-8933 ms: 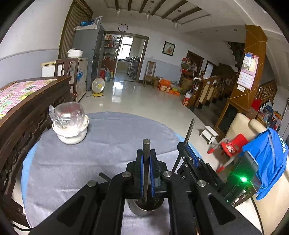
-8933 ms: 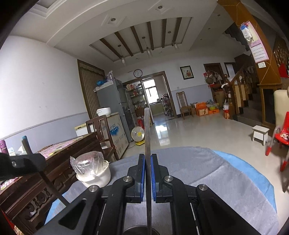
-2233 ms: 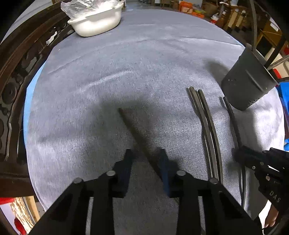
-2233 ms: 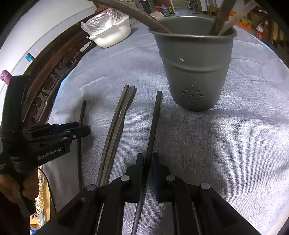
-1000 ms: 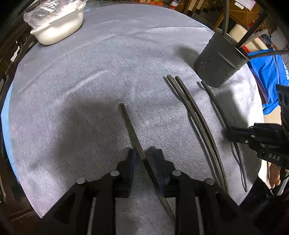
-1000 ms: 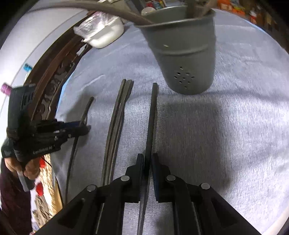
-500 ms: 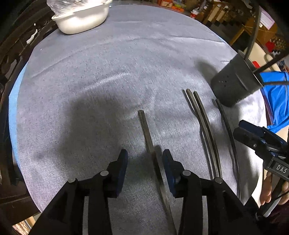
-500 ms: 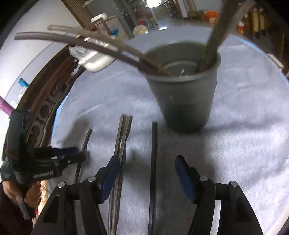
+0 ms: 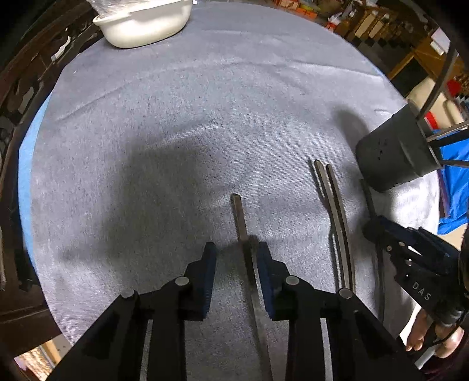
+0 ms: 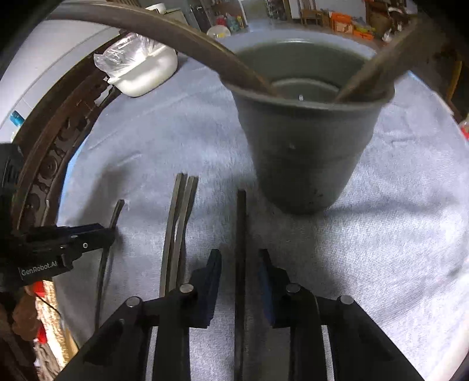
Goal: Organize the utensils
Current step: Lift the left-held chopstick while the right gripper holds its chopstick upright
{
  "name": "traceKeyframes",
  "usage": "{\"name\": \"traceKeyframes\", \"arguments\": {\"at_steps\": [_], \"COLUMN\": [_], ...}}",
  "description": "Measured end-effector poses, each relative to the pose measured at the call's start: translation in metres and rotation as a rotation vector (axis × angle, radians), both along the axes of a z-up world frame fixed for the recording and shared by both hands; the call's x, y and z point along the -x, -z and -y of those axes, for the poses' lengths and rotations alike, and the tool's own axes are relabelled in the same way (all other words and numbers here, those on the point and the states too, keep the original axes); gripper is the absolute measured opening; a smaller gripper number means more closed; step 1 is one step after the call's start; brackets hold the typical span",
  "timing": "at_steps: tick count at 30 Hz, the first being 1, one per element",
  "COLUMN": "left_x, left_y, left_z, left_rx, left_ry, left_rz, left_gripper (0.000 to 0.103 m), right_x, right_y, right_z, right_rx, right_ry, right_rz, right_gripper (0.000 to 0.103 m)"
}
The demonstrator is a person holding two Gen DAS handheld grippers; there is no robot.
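Closest in the left wrist view, the left gripper (image 9: 236, 258) points down at the grey cloth (image 9: 181, 123) on the round table, its jaws closing but still apart around a dark chopstick (image 9: 241, 222) that lies flat on the cloth; the stick sits hard against the right-hand pad while the left-hand pad stands clear of it, so nothing is clamped. In the right wrist view the right gripper (image 10: 239, 263) is much the same: jaws closing, still apart, with another dark chopstick (image 10: 241, 222) lying flat between the pads, a gap showing on either side of it. Between those two sticks a pair of chopsticks (image 9: 332, 211) lies side by side, touching along most of their length, also flat on the cloth. Just past the tip of the right gripper's stick stands the dark grey utensil holder (image 10: 307, 146), upright, with several long utensils leaning out over its rim; small holes dot its wall. A person's hand (image 9: 431, 337) grips the right gripper's handle at the table's edge. Farthest away, near the table's far rim, sits a white bowl (image 9: 143, 23) with clear plastic bunched in it.
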State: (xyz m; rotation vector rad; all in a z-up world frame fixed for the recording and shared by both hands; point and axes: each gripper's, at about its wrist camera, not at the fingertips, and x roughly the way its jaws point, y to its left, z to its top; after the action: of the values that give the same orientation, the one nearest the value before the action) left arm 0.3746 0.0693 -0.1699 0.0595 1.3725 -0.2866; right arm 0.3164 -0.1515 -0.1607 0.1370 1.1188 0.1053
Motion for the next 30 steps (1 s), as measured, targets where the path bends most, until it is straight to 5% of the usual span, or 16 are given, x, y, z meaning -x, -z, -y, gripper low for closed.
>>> {"name": "traceKeyframes", "arguments": {"at_steps": [6,11,15,30], "left_x": [-0.009,-0.022,-0.026,-0.004], "left_y": [-0.005,-0.001,0.008,0.014], "left_z": [0.014,0.024,0.033,0.024], "left_rx": [-0.051,-0.079,-0.053,0.014], "left_ry": [0.020,0.051,0.080,0.032], "left_rz": [-0.043,-0.113,-0.195,-0.166], "left_gripper": [0.029,0.029,0.009,0.006], "right_x": [-0.007,-0.007,-0.002,0.023], "right_y": [0.001,0.002,0.003,0.002], "right_z": [-0.005,-0.008,-0.007,0.015], "right_rx": [0.069,0.082,0.047,-0.092], "right_ry": [-0.020,-0.048,-0.064,-0.066], "right_rz": [-0.036,-0.056,-0.077,-0.089], "right_gripper": [0.011,0.009,0.008,0.008]}}
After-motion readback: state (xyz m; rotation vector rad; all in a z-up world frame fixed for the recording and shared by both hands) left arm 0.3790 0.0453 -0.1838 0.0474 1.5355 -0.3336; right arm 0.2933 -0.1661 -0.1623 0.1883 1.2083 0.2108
